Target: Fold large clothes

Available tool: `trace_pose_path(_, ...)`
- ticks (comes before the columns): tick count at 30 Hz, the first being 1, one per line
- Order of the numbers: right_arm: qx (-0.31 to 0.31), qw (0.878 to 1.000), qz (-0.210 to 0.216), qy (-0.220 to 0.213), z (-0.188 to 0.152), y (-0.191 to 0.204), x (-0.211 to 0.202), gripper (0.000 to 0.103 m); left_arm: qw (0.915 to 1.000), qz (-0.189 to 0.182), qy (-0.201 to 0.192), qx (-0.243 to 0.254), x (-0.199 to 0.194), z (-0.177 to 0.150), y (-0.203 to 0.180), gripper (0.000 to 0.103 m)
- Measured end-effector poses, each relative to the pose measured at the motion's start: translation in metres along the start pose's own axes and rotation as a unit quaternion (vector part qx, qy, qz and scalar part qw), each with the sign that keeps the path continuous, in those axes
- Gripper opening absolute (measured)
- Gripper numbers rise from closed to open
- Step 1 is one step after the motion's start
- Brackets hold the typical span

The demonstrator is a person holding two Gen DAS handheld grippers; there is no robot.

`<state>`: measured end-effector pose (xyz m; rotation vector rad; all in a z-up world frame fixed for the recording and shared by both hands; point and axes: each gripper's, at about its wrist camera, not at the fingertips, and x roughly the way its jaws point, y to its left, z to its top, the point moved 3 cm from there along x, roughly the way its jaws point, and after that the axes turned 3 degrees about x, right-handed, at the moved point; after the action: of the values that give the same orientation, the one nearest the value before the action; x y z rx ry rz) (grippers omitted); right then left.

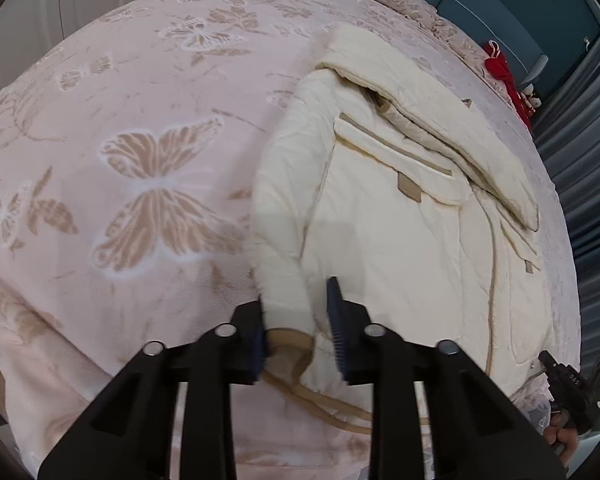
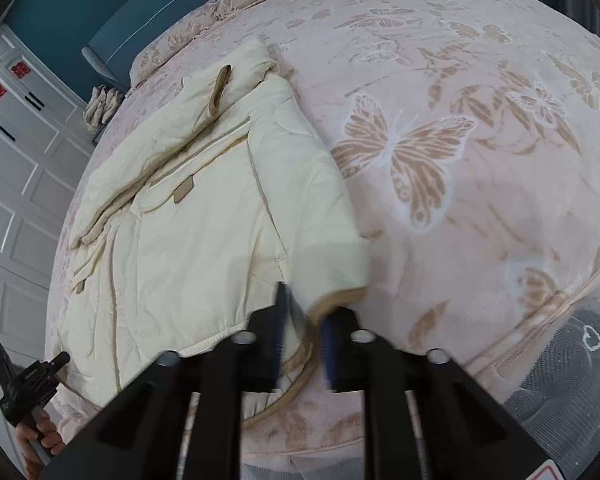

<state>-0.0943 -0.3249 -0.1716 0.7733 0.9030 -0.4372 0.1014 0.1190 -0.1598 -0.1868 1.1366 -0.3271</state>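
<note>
Bedroom setup, with a pink butterfly-print blanket [image 1: 140, 184] covering the whole bed. Nearest in the left wrist view, the left gripper [image 1: 300, 320] has its blue pads pinched on the tan-trimmed cuff of a sleeve of the cream padded coat [image 1: 400, 240], sleeve running up and away from the jaws. Right wrist view is pretty much the mirror: the right gripper [image 2: 304, 328] is clamped on a tan-edged cuff at the coat's [image 2: 204, 220] near right corner, a bit motion-blurred. The coat itself lies flat on the blanket [image 2: 460, 160], hem toward the cameras, another sleeve folded across the chest, collar end farthest away. Each camera catches the other handheld gripper off at the frame edge. Past the coat: something red [image 1: 500, 72] near the pillows, a teal headboard [image 2: 140, 20], and white panelled cabinet doors [image 2: 20, 160].
</note>
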Motion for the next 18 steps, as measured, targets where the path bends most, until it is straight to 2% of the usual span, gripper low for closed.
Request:
trace_pose_path(6, -0.021, 1.0, 0.005, -0.011, 0.002, 0.007, -0.02, 0.004, 0.9995, -0.016, -0.023, 0.017, -0.025, 0.004, -0.011, 0.01)
trace_pose_path(11, -0.086, 0.996, 0.0, -0.01, 0.0, 0.021, -0.054, 0.002, 0.9975, -0.036, -0.042, 0.044, -0.063, 0.007, -0.02, 0.006)
trace_pose_path(14, -0.15, 0.988, -0.022, 0.002, -0.01, 0.025, -0.074, 0.002, 0.9959, -0.044, -0.043, 0.066, -0.084, -0.002, -0.022, 0.006)
trace_pose_path(18, -0.224, 0.973, -0.047, 0.04, -0.038, 0.022, -0.106, 0.001, 0.9932, -0.045, -0.023, 0.105, -0.114, -0.041, -0.021, 0.006)
